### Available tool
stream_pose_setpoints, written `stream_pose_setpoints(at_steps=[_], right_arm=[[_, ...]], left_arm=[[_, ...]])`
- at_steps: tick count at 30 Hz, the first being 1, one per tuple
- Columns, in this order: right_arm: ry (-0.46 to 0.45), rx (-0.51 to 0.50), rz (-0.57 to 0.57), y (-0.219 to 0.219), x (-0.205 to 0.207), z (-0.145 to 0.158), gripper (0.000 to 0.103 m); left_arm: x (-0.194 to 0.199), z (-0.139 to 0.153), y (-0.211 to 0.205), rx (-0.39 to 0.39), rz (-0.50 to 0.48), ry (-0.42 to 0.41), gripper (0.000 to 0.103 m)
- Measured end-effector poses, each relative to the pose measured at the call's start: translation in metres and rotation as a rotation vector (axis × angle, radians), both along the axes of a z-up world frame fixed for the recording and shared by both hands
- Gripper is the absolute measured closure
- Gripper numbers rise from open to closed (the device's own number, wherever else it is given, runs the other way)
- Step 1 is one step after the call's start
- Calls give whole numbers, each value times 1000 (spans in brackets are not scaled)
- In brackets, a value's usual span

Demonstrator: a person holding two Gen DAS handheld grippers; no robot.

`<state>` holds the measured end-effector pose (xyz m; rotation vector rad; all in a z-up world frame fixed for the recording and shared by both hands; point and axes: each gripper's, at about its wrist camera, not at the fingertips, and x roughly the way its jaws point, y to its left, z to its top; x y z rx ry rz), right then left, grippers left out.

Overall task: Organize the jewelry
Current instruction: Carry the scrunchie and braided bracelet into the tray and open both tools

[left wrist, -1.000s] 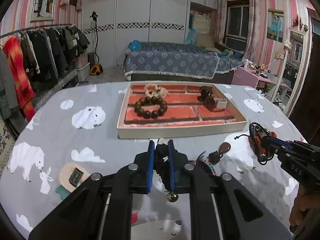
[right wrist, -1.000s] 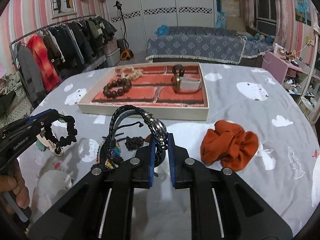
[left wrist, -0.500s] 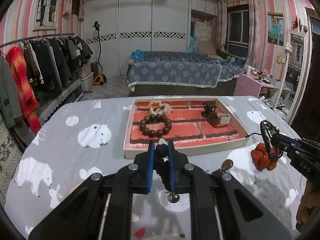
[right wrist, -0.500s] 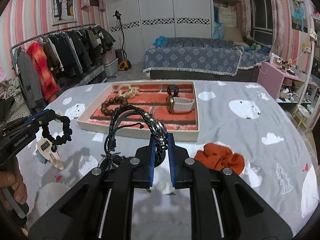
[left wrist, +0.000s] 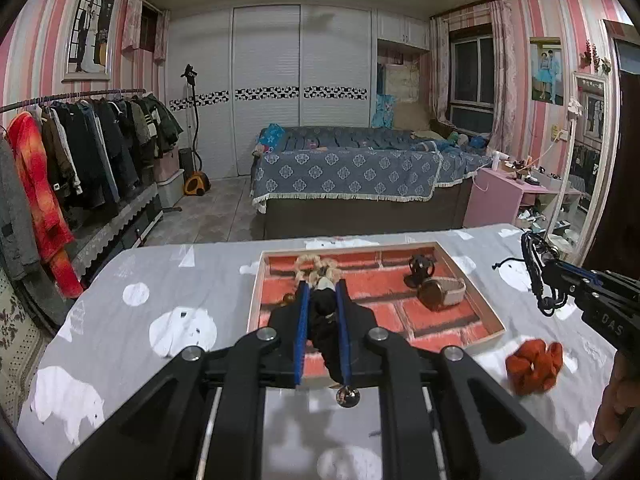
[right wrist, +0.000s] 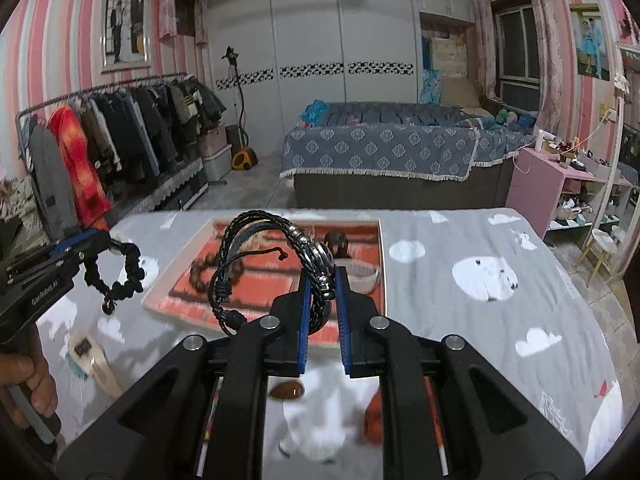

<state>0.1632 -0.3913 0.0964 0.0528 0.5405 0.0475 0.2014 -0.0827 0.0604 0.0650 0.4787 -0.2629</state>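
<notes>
Both claws have risen over the tray (left wrist: pixel 486 312), left claw (left wrist: pixel 323 292) clamping a black scrunchie (right wrist: pixel 120 276), right claw (right wrist: pixel 322 280) a braided bracelet (right wrist: pixel 256 224).

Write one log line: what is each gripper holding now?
left gripper: black scrunchie | right gripper: braided bracelet | tray: ahead

Table under grey polar-bear print cloth (left wrist: pixel 132 280). Directly on it: shallow brick-pattern tray (left wrist: pixel 494 322); orange scrunchie (left wrist: pixel 534 364) just beyond tray's right corner; beige hair clip (right wrist: pixel 90 356) at left; brown oval pendant (right wrist: pixel 286 391).
</notes>
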Motion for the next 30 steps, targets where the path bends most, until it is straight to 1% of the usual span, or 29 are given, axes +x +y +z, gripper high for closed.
stream_pose_setpoints(at_steps=[6,11,15,17,22,25,30], right_arm=[[-17,-10,-5,2,24,3,90],[-40,-32,-9,6,45,4,90],[-40,-34,-21,2,57,-7,90],[-21,-35,-25,1,60,-16,90],[21,-35,-20,-1,70,-37,90],[44,-34,-22,-2,75,-46,90],[69,-38,-19,0,80,-57,90]], left_arm=[[22,-3,-6,10,5,-14,90],[42,-10,-6,2,23,-5,90],[52,-21,-4,-8,39,0,90],[59,-32,-2,-27,35,18,90],[69,-51,-2,-28,18,49,90],[72,-60,1,-44,7,67,90],[83,-72,6,-34,23,90,89]])
